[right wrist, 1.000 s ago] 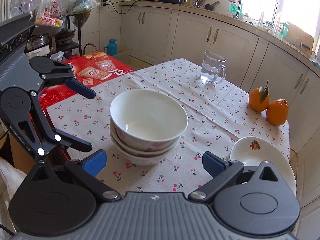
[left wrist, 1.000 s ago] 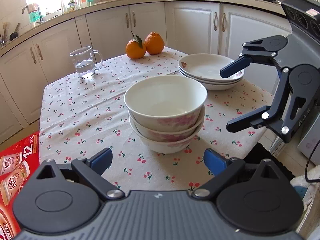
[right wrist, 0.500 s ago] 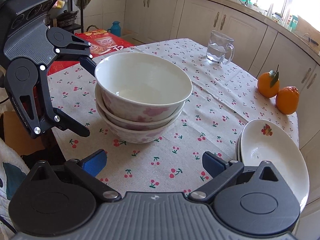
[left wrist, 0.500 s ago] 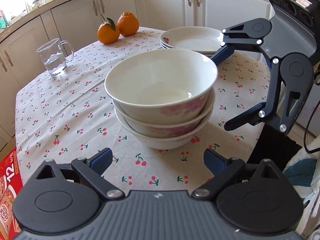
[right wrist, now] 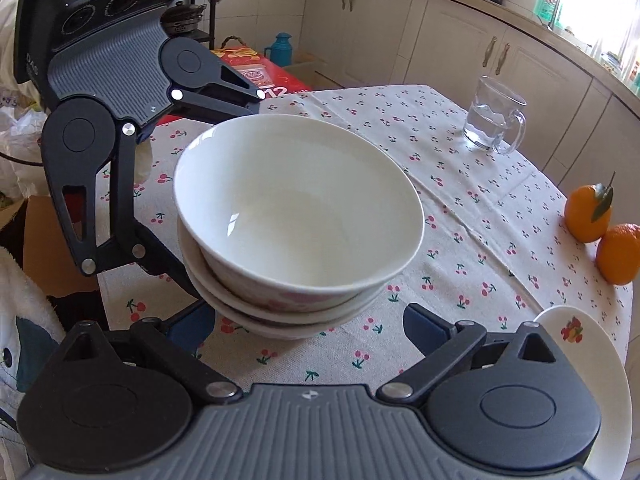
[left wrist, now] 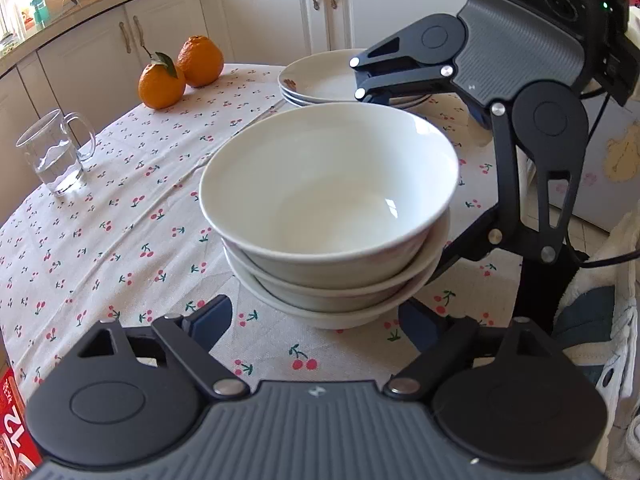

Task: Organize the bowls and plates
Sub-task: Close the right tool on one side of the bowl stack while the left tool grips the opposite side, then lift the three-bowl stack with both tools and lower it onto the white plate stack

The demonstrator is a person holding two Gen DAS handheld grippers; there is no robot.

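Observation:
Three white bowls [left wrist: 328,208] are nested in a stack on the cherry-print tablecloth [left wrist: 120,240]. My left gripper [left wrist: 316,320] reaches the stack from the near side. Its jaws are closing, with the bottom bowl's foot between the blue pads and no pad visibly pressing on it. My right gripper [right wrist: 310,326] comes in from the opposite side, open. Its fingers [left wrist: 400,80] straddle the far rim of the stack, one above and one low beside it. A stack of white plates [left wrist: 332,80] lies behind the bowls.
Two oranges [left wrist: 180,72] and a glass mug of water [left wrist: 52,152] stand farther back on the table. A red carton [left wrist: 12,432] sits on the floor to the left. White cabinets ring the room. The table edge runs close under both grippers.
Both grippers have come closer to and lower around the bowl stack, which now fills the middle of each view. The left fingers stand slightly narrower than before.

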